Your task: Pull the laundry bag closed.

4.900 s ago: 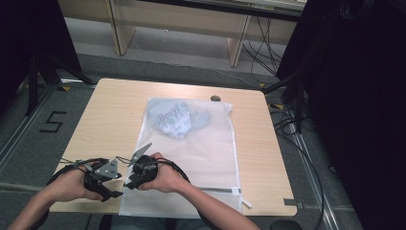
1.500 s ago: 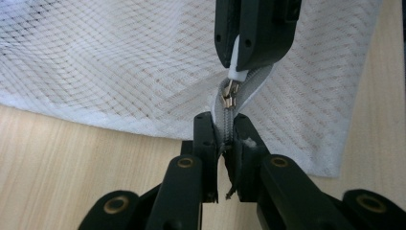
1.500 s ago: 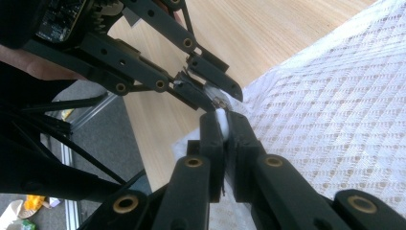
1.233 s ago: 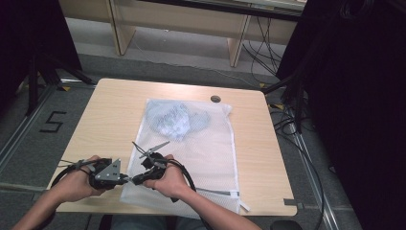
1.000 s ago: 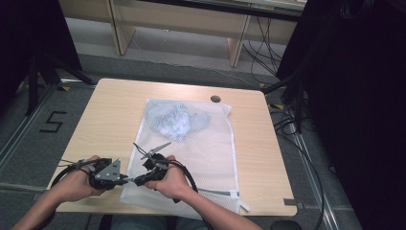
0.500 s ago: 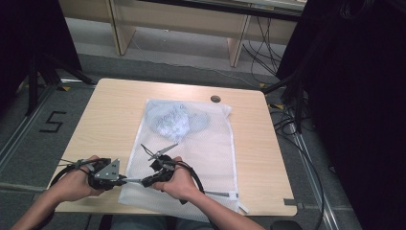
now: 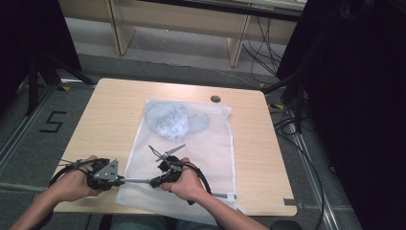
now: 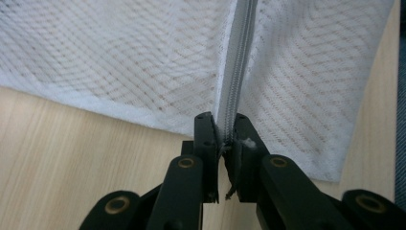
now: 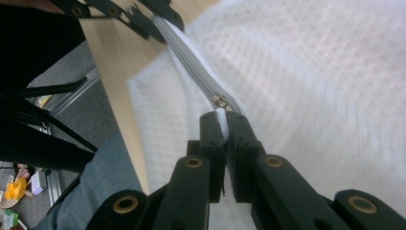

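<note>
My left gripper (image 8: 224,143) is at the near-left corner of the table (image 7: 110,110), jaws pressed together on the end of the zipper (image 8: 237,72) of a white mesh laundry bag (image 7: 191,148). In the left gripper view the grey zipper tape runs straight up from between my jaws, w/ mesh on both sides and bare wood to the left.

My right gripper (image 9: 224,125) sits just to the right of the left one, over the bag's near edge. Its jaws are pinched shut on a small white tab right behind the metal zipper slider (image 9: 220,101). In the right gripper view the zipper (image 9: 186,57) stretches away from the slider toward the upper left, where the black jaws of my left gripper (image 9: 143,19) hold its far end. That view is a bit blurred, so can't tell fine detail of the tab.

From the high view: the bag lies flat down the middle of the table, from near the far edge to the near edge, its near corners hanging slightly past the edge. Light blue crumpled fabric (image 7: 176,120) is inside it, at the far end. Both my hands (image 7: 72,178) grip the tools at the near edge, cables looping beside them. A small dark round spot (image 7: 215,98) sits on the table just beyond the bag's far-right corner. A "5" (image 7: 53,122) is marked on the floor left of the table.
</note>
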Demonstrator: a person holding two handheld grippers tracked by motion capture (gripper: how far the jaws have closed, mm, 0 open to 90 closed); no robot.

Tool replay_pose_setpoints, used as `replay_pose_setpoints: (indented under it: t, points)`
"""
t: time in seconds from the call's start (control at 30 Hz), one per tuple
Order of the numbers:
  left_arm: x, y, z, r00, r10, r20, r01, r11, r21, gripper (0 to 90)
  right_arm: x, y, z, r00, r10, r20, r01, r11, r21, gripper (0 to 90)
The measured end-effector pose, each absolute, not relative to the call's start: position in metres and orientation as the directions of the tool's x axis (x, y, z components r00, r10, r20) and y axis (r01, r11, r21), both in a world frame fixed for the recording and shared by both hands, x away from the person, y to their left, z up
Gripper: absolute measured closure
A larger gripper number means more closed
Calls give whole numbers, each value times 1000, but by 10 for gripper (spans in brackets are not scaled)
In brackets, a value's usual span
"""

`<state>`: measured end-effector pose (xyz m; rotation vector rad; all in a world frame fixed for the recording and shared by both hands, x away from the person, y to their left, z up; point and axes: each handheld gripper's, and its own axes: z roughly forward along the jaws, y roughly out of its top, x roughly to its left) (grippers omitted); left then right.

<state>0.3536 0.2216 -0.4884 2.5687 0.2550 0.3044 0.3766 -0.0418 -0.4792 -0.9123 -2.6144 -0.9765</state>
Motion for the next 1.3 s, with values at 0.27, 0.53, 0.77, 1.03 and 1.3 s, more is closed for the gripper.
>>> replay_pose_setpoints:
  t: [0.27, 0.53, 0.77, 1.03, 1.3]
  points:
    - [353, 220, -488, 957, 242, 158, 122, -834, 537, 827, 374, -51, -478, -780, 480, 401, 626, 592, 508, 871]
    - [352, 219, -489, 960, 247, 134, 138, -830, 540, 826, 375, -55, -480, -783, 487, 388, 622, 594, 510, 871]
    - [351, 214, -491, 965, 237, 112, 143, -833, 535, 827, 379, -64, -482, -770, 498, 399, 638, 595, 489, 871]
    - [350, 212, -493, 963, 249, 101, 155, -823, 547, 827, 379, -70, -483, -757, 509, 410, 653, 595, 469, 871]
    - [350, 211, -491, 967, 240, 87, 156, -826, 541, 827, 379, -78, -483, -746, 518, 419, 666, 590, 456, 871]
